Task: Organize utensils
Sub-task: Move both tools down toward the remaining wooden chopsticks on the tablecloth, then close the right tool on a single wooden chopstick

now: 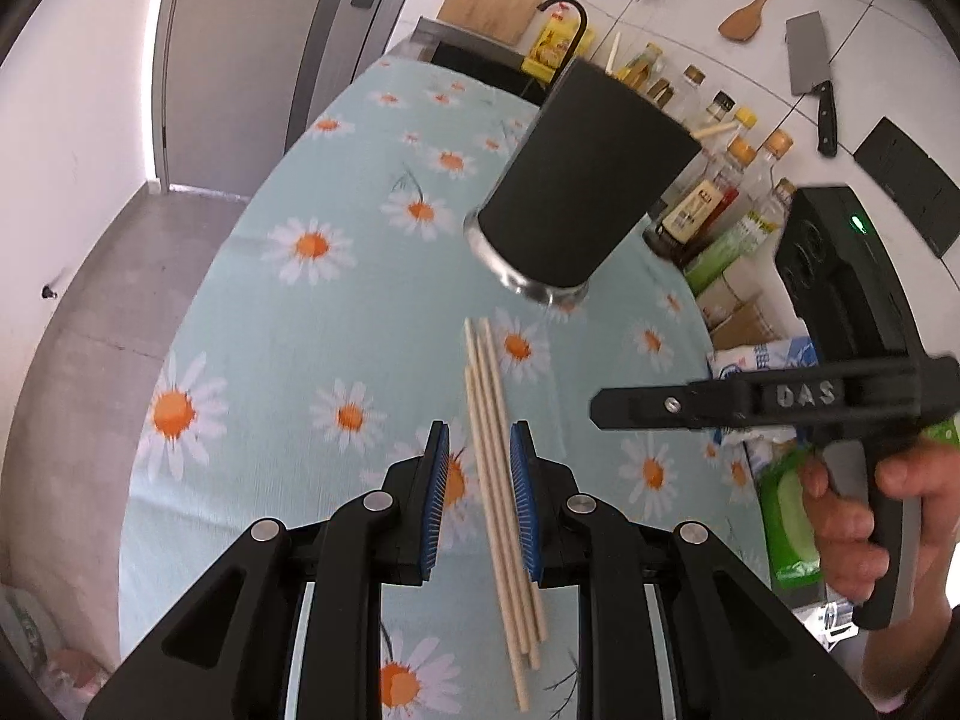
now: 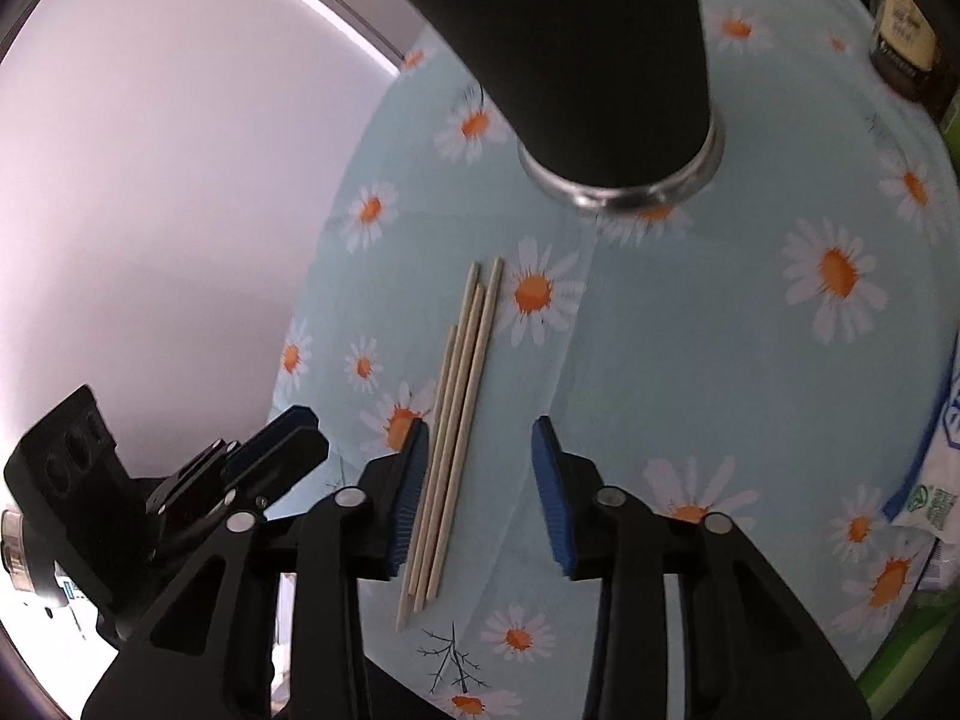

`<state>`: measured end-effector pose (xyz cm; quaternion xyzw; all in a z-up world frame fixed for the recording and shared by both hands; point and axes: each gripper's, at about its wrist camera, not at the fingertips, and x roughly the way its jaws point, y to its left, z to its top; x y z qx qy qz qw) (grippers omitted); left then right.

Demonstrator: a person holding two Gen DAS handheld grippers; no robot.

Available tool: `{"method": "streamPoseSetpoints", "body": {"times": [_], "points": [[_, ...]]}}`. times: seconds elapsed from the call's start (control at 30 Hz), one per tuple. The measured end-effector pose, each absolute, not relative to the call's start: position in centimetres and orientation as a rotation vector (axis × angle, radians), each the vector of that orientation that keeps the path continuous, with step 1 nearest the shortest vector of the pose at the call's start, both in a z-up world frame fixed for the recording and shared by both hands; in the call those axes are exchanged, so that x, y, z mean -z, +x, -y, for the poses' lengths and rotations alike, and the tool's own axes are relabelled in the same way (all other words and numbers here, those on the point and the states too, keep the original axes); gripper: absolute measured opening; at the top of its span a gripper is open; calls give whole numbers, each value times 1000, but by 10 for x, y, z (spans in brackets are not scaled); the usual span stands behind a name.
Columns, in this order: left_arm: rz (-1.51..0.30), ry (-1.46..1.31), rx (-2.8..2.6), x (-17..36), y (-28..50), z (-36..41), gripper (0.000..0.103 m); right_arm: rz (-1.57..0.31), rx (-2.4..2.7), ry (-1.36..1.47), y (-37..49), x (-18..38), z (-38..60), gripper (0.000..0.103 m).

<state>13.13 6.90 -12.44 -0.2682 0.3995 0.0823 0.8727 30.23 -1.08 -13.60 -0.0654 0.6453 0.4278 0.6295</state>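
From where I sit, the biggest thing in both wrist views is the table [image 1: 270, 324] under its pale blue daisy-print cloth, running away toward a dark sink and a tiled wall. On the cloth stands the black utensil holder [image 1: 576, 180] with a shiny metal base ring, upright and just beyond the far tips of the sticks; it fills the top of the right wrist view too [image 2: 588, 48]. Behind it, along the wall side, I see a row of bottles [image 1: 714, 180], with a cleaver [image 1: 810, 66] and a wooden spatula [image 1: 750, 12] hanging on the tiles. My right gripper [image 2: 480, 492] has its blue pads apart, nothing clamped; the bundle lies on the cloth just inside the left pad, and I cannot tell if that pad touches it. In the left view a hand [image 1: 852, 516] grips its handle. My left gripper [image 1: 477, 492] shows a narrower gap, its pads either side of the sticks, not pressing them. The chopsticks [image 1: 498, 480], four or so pale wooden ones, lie side by side on the cloth, pointing toward the holder.
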Motion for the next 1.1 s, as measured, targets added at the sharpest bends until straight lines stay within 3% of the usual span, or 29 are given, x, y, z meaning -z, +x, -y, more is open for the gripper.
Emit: {"method": "streamPoseSetpoints", "body": {"times": [0.2, 0.27, 0.63, 1.1], "points": [[-889, -537, -141, 136, 123, -68, 20, -1517, -929, -219, 296, 151, -12, 34], [-910, -528, -128, 140, 118, -69, 20, -1536, -900, -236, 293, 158, -18, 27], [-941, -563, -16, 151, 110, -91, 20, -1553, -751, -330, 288, 172, -54, 13], [-980, -582, 120, 160, 120, -106, 20, -1527, -584, -422, 266, 170, -86, 12]]}}
